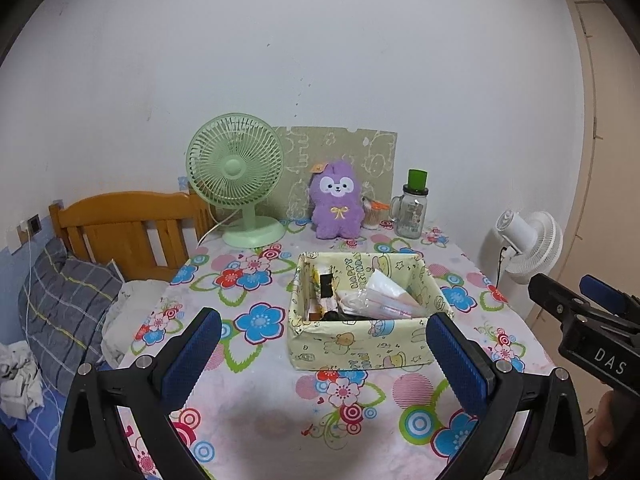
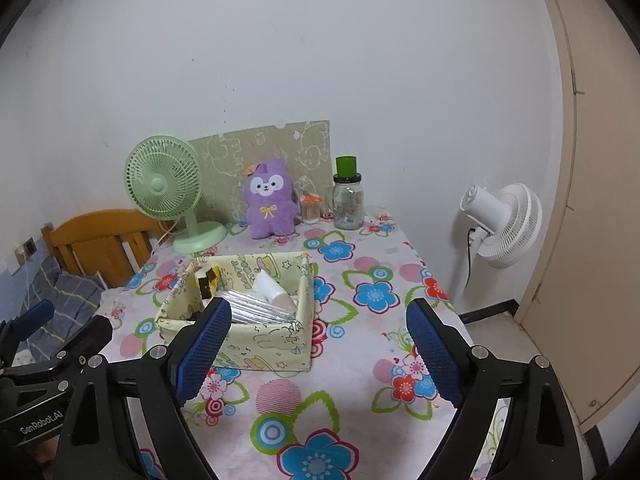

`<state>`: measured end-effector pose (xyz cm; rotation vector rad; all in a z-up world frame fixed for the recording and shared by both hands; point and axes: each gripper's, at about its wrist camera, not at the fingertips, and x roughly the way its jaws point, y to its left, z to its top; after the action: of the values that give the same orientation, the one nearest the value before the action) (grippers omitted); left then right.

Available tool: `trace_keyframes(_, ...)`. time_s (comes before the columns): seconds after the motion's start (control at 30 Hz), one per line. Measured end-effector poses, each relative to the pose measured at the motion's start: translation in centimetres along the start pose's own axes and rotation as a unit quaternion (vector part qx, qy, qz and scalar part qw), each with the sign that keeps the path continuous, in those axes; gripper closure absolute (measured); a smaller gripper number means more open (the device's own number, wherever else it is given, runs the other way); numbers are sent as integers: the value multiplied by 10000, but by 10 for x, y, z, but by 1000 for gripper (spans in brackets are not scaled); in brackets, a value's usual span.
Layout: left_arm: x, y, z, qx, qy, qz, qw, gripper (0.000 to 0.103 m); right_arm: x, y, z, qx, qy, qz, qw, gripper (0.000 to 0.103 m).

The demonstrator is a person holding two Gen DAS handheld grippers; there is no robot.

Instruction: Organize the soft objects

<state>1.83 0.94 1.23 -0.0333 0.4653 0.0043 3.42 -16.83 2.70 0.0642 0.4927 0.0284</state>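
A purple plush toy [image 1: 337,200] sits upright at the back of the flowered table, against a green patterned board; it also shows in the right wrist view [image 2: 269,199]. A pale yellow box [image 1: 362,344] holding packets and a white tube stands mid-table; it also shows in the right wrist view [image 2: 276,340]. My left gripper [image 1: 322,344] is open and empty, hovering above the near table, in front of the box. My right gripper [image 2: 318,340] is open and empty, to the right of the box. Each gripper shows at the edge of the other's view.
A green desk fan [image 1: 236,184] stands back left, a glass jar with a green lid [image 1: 412,208] and a small cotton-swab holder [image 1: 372,216] back right. A white floor fan [image 2: 500,224] stands off the table's right. A bed with wooden headboard [image 1: 120,236] lies left.
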Motion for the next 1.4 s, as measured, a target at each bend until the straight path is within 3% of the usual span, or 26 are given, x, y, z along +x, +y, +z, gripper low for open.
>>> trace_keyframes(0.57,0,-4,3,77,-36,-56,9999,0,-4,6,5,-83,-132,43,9999,1)
trace_keyframes(1.4,3,-3,5,17,-29,-70,10000,0,2,8,4,-20,-94,-6,10000,0)
